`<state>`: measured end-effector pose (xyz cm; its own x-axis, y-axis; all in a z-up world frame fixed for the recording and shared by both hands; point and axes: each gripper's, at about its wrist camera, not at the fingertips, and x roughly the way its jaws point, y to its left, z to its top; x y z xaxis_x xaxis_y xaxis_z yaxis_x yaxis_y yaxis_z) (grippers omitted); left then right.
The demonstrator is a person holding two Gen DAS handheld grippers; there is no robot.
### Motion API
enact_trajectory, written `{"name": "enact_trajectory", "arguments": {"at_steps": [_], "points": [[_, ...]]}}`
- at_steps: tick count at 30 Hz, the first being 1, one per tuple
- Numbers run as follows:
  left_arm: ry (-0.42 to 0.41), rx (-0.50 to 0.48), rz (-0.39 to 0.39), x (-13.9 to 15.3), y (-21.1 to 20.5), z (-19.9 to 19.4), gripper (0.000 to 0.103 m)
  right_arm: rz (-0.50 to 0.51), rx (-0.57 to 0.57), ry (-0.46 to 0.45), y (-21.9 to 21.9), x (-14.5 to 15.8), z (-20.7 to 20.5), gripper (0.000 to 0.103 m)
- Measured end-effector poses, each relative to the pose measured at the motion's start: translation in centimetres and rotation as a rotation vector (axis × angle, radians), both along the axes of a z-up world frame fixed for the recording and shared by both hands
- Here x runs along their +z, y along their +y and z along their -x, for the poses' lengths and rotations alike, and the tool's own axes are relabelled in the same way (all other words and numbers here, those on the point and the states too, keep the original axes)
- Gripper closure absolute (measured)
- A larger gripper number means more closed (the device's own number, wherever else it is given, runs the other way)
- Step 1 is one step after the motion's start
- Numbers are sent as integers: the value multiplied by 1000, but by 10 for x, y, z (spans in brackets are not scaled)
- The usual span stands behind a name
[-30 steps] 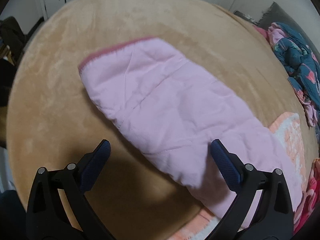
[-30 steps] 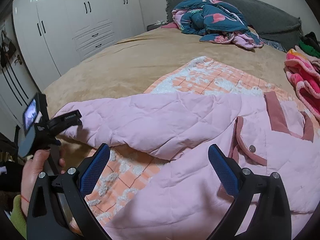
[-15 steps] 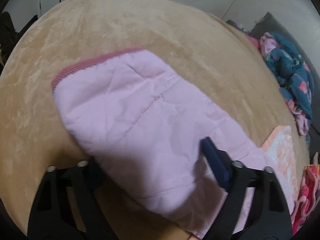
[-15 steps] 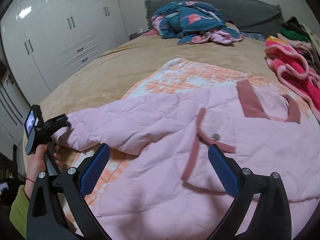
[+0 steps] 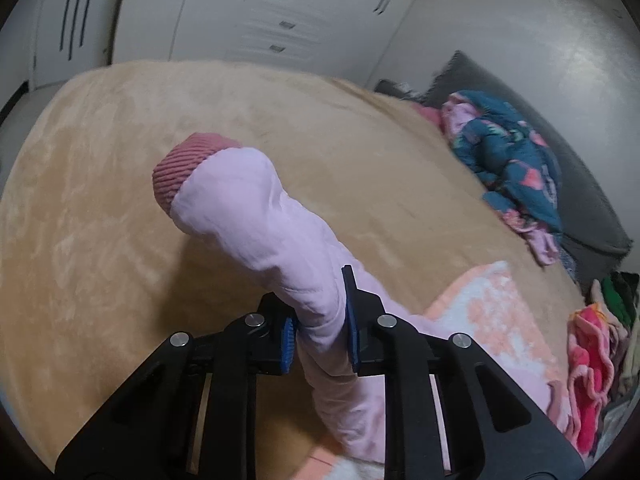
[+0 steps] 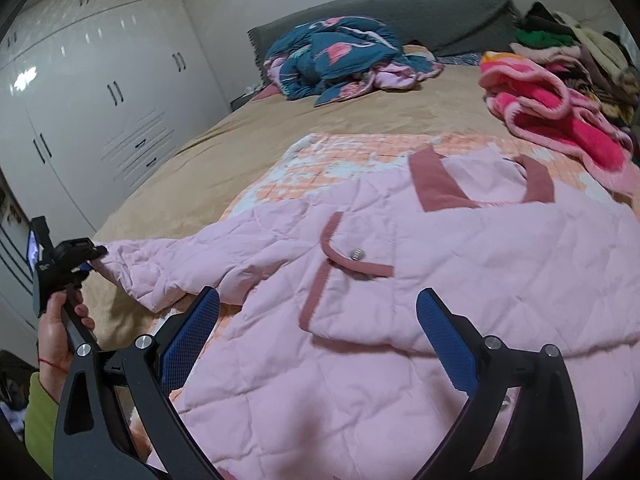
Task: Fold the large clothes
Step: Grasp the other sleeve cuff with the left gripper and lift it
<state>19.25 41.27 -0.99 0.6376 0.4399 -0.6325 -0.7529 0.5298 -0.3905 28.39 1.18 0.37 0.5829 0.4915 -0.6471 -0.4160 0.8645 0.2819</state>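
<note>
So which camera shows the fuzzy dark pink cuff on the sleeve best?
The left wrist view. The ribbed cuff sits up close at the end of the pink sleeve, which the left tongs pinch. In the right wrist view that sleeve end is far off at the left edge, and the cuff can't be made out.

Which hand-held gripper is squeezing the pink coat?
The left hand-held gripper: its blue pads are pinched shut on the pale pink quilted coat's sleeve. The right hand-held gripper hangs wide open above the coat, holding nothing.
</note>
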Motion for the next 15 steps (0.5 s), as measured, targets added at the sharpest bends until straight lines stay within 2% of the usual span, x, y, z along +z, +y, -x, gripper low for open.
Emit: {"name": "enact_trajectory", "arguments": {"at_steps": [3, 10, 15], "points": [[-65, -67, -28, 28, -27, -4, 91, -10, -25, -9, -16, 6, 8, 5], [-97, -223, -180, 88, -97, -16, 91, 5, -54, -55, -52, 22, 30, 5], [-120, -308, -258, 125, -138, -20, 91, -19, -74, -64, -80, 31, 45, 5]]}}
